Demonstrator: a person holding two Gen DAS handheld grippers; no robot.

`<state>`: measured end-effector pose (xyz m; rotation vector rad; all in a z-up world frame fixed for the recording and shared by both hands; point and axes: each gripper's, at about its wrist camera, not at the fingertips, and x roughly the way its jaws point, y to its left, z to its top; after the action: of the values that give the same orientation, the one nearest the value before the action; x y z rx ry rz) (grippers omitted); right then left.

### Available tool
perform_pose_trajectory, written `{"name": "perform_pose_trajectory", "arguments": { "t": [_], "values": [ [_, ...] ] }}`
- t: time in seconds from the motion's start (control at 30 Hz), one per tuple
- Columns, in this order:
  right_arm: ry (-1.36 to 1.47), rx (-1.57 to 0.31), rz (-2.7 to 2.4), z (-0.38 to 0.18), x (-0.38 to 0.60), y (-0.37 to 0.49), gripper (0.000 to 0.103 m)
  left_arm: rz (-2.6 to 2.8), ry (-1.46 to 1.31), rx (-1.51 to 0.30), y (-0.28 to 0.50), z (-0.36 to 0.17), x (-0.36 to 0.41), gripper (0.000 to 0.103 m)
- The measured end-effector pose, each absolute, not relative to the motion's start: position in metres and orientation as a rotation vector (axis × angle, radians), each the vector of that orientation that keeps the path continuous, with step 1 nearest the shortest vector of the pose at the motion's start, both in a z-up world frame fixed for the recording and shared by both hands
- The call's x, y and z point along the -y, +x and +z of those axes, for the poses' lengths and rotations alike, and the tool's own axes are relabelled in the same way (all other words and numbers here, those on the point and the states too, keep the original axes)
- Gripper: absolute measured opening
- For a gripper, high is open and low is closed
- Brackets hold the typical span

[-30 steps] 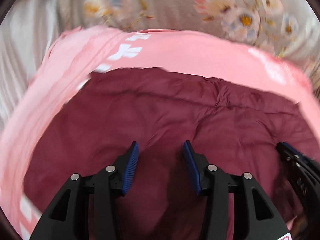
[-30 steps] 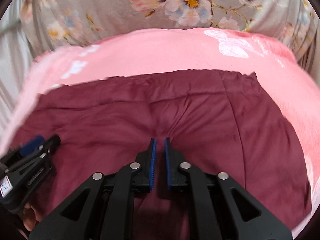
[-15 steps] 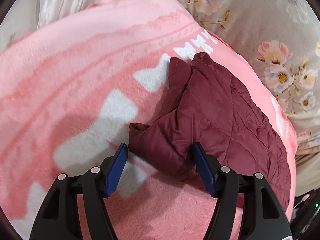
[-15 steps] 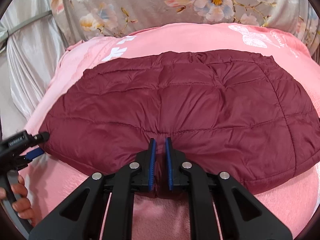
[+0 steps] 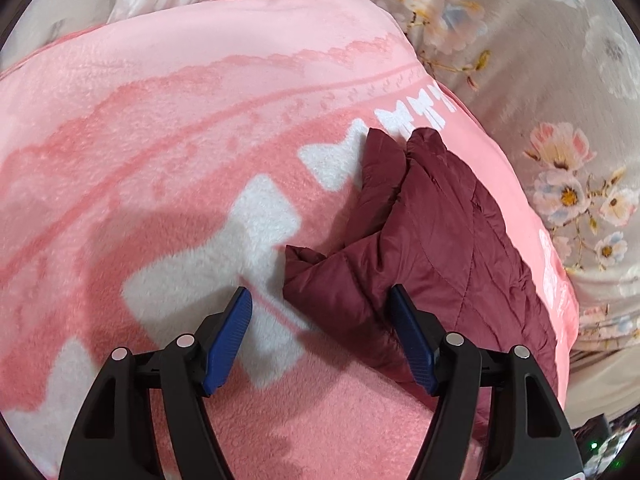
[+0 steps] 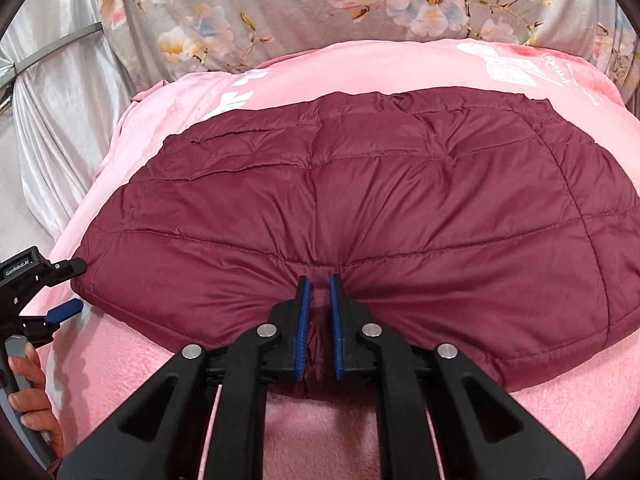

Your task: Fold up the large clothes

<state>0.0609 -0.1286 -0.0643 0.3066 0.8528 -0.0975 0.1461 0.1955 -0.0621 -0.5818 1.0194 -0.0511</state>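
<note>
A maroon quilted jacket [image 6: 360, 200] lies folded flat on a pink blanket [image 6: 520, 420]. My right gripper [image 6: 319, 280] is shut on a pinch of fabric at the middle of its near edge. In the left wrist view the jacket [image 5: 440, 248] runs away to the upper right, and its near corner sits between the jaws of my left gripper [image 5: 320, 292]. Those jaws are opening; the left pad stands clear over the blanket [image 5: 160, 160] and the right one is beside the jacket's edge. The right wrist view shows the left gripper [image 6: 78, 285] at the jacket's left end.
A grey floral sheet [image 6: 320, 8] covers the bed beyond the blanket, and also shows as the floral sheet [image 5: 540, 80] on the right. Silver satin cloth [image 6: 52, 100] hangs at the far left. A person's hand [image 6: 28, 392] holds the left gripper's handle.
The left gripper has swung from above the jacket's middle to its left corner and its jaws have spread wider. The right gripper drew back, still pinching the near edge, and the jacket lies flatter.
</note>
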Motion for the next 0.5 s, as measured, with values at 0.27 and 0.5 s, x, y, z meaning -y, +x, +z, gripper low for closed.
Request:
{"name": "perform_pose_trajectory", "arguments": {
  "t": [0.27,0.5],
  "values": [
    [0.325,-0.846,-0.089,-0.064,0.131,0.061,0.009,-0.020,-0.596,-1.012,0.146,-0.063,-0.200,0.068],
    [0.373,-0.810,-0.070,-0.046,0.129,0.033,0.012,-0.016,-0.587,-1.042,0.158,-0.067,-0.191,0.068]
  ]
}}
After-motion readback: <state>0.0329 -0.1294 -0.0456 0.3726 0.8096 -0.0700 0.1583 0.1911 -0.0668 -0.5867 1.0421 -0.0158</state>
